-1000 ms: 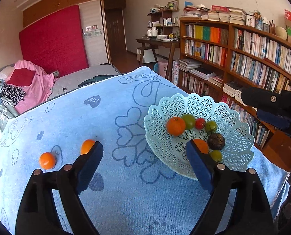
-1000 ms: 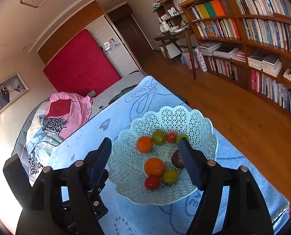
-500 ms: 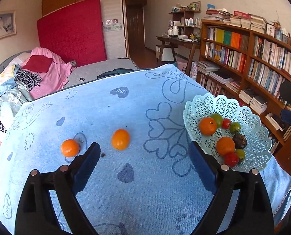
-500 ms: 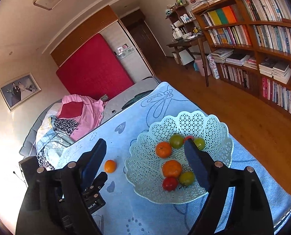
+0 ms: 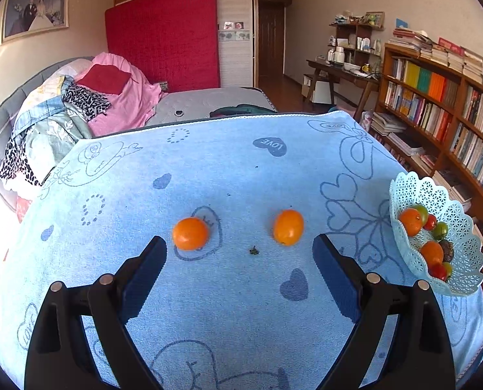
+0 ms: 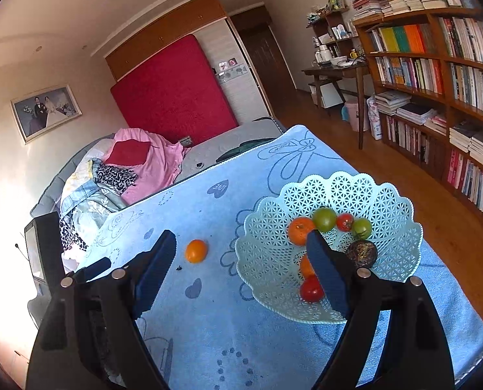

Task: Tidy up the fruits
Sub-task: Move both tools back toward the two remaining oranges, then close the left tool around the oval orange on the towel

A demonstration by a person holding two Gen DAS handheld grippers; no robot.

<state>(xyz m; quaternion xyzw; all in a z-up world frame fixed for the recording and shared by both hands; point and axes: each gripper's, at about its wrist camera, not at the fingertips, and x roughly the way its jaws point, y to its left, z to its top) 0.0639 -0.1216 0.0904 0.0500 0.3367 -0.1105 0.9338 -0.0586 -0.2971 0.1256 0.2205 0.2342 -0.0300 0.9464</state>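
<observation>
Home bedroom: bed (image 5: 205, 104) with piled clothes (image 5: 79, 110), red headboard (image 5: 162, 34), bookshelves (image 6: 436, 74), framed wedding portrait (image 6: 46, 110).

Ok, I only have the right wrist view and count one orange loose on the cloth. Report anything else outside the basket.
Observer: A second orange lies on the blue cloth, left of the orange you see and apart from it.
Operator: Give me the left gripper's state.
Observer: The left gripper is open and empty, both oranges just beyond its fingertips.
Operator: Check the basket; part is blocked for me.
Observer: A yellow-green fruit sits against the red tomato in the basket.
</observation>
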